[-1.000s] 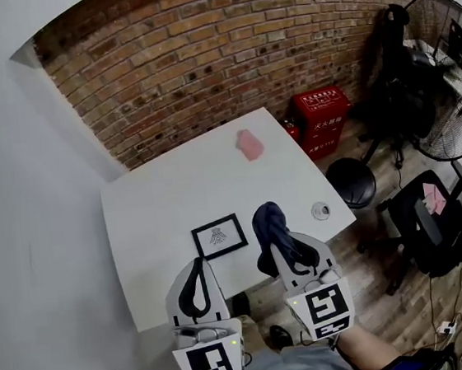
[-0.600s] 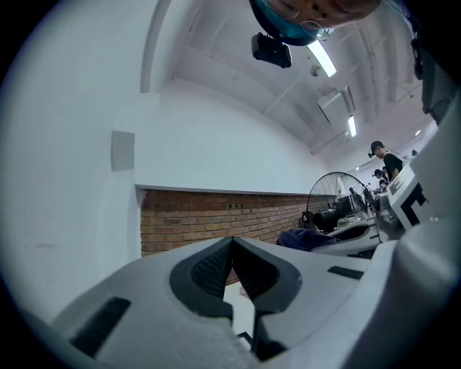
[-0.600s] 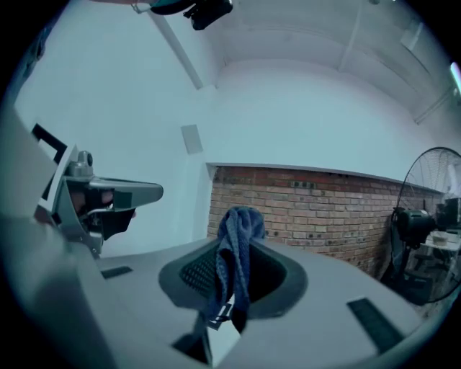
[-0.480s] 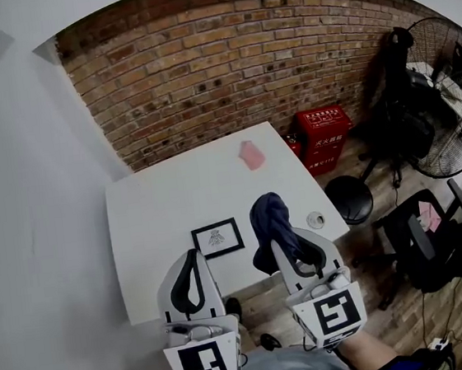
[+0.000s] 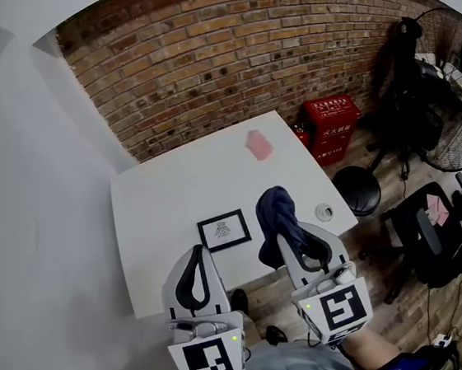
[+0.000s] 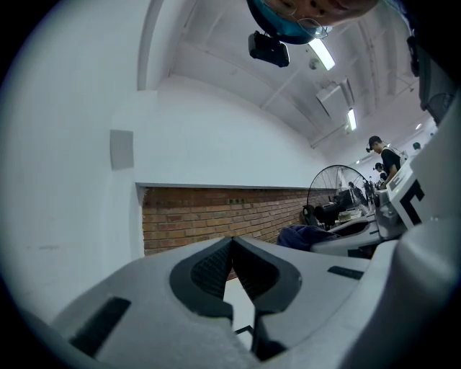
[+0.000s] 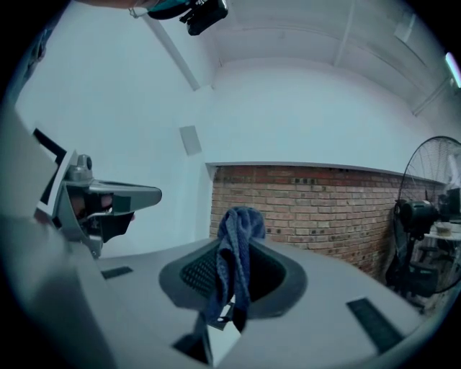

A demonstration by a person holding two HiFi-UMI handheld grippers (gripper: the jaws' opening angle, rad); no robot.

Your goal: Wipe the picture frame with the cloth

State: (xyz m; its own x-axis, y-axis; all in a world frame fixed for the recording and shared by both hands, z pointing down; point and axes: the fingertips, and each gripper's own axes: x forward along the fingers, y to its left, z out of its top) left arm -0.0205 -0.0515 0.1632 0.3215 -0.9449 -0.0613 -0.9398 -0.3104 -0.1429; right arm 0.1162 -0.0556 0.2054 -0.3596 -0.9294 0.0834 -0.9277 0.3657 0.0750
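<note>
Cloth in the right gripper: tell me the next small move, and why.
Probably bring the right gripper forward and left, lowering the blue cloth onto the picture frame: the cloth is clamped, and the frame lies flat on the table, untouched.

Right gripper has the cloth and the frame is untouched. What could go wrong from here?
1. The small black picture frame lies flat and unheld on the white table, toward its near edge. The left gripper is shut and away from it, so a wiping stroke may slide the frame about or off.
2. The dark blue cloth hangs bunched from the right gripper, so a hard jaw rather than fabric may meet the frame.
</note>
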